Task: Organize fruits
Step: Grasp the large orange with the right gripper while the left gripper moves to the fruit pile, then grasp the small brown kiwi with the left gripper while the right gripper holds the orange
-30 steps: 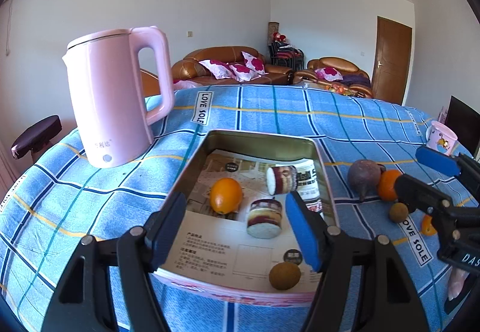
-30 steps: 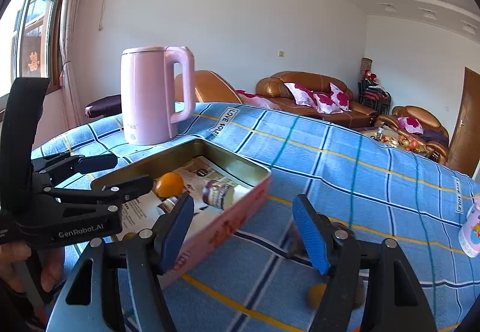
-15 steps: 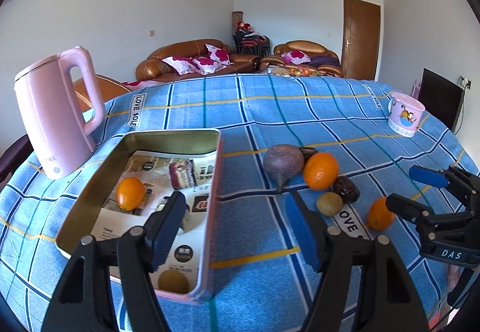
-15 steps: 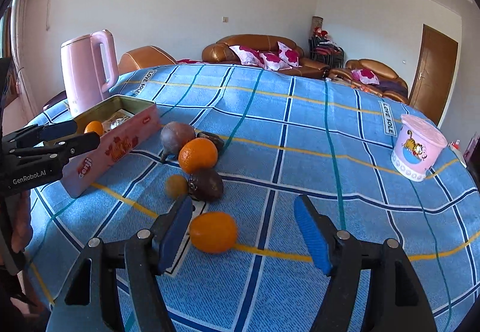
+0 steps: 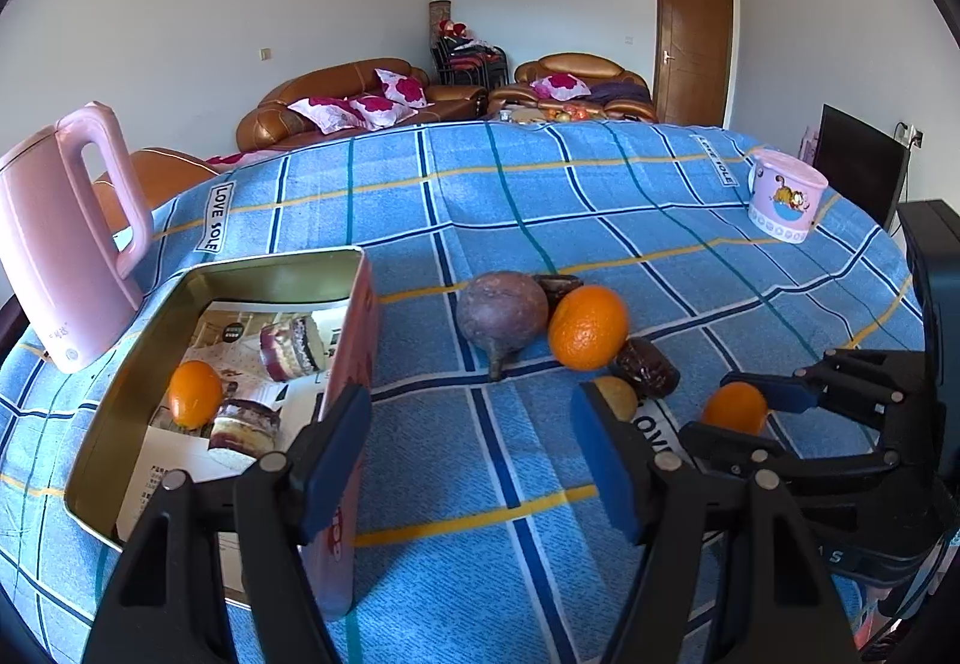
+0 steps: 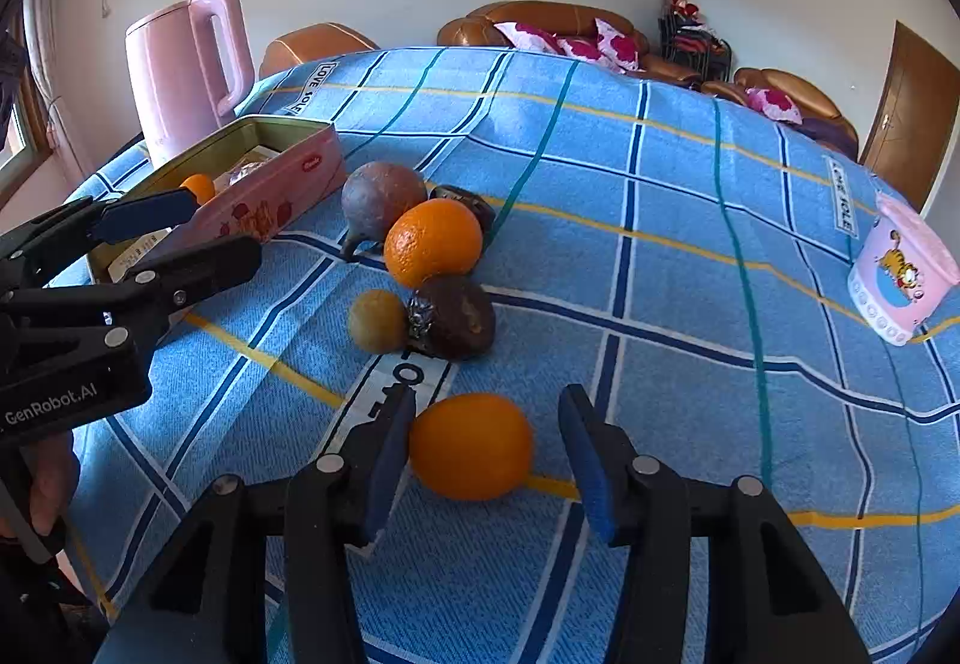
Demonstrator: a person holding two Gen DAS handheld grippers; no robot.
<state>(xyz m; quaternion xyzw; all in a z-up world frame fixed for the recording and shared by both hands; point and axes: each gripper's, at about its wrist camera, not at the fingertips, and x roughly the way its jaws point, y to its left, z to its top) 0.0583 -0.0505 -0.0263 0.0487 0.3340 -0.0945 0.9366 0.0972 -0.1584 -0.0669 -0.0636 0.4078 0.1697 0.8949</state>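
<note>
The right claw [image 6: 486, 454] is wide open, with one blue finger on each side of a small orange fruit [image 6: 471, 445]. The left finger looks just beside the peel, maybe touching it. The other finger is apart from it. The fruit sits on the blue checked cloth of the counter [image 6: 660, 256], closest to us.

This fruit looks smooth, round and firm, and probably light. It could roll or slip out, so I think the best place to hold it is across its fat middle, with a soft squeeze so it does not get squashed.

The left claw [image 5: 474, 460] is open too and holds nothing. It hangs over the cloth next to the pink tin [image 5: 354, 352].

A bit farther on is a little pile of fruit. There is a small yellow-brown ball [image 6: 378, 320] touching a dark brown wrinkly fruit [image 6: 456, 316]. Behind them is a big orange [image 6: 433, 242], which touches a purple round fruit with a stem [image 6: 381, 202]. Another dark fruit [image 6: 465, 202] hides behind the orange.

The tin lies to the left. Inside it are an orange fruit [image 5: 195, 394], small wrapped cakes [image 5: 246, 427] and paper. So one fruit is put away and most still wait.

Far back stand a pink kettle [image 6: 180, 70] and a pink cup [image 6: 900, 274].
</note>
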